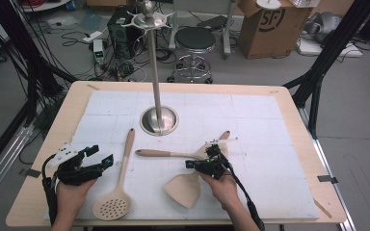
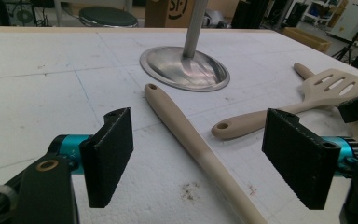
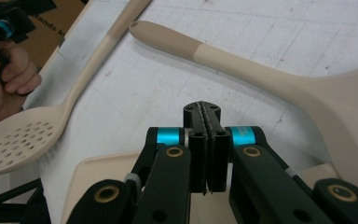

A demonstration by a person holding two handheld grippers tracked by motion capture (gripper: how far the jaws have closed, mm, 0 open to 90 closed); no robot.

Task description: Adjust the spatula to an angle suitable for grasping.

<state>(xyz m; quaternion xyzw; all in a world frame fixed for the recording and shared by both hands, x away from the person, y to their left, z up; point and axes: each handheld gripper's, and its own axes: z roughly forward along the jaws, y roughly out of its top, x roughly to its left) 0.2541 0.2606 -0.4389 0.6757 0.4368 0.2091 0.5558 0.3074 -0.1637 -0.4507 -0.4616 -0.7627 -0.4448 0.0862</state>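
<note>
Three beige utensils lie on the white mat (image 1: 270, 125). A perforated skimmer (image 1: 118, 190) lies at the left, its handle (image 2: 182, 126) running between my left gripper's (image 1: 101, 155) wide-open jaws (image 2: 196, 154), untouched. A slotted spatula (image 1: 168, 154) lies across the middle, its handle (image 3: 223, 60) ahead of my right gripper (image 3: 207, 112). The right gripper (image 1: 191, 164) is shut with nothing between its jaws and hovers just over the flat head of a solid turner (image 1: 183, 190), whose head (image 3: 98, 172) lies under the jaws.
A metal rack pole (image 1: 155, 72) with hooks at its top rises from a round base (image 1: 159, 120) at the mat's centre; the base (image 2: 184, 67) lies beyond the utensils. Behind the table are a stool (image 1: 195, 41) and a cardboard box (image 1: 270, 24).
</note>
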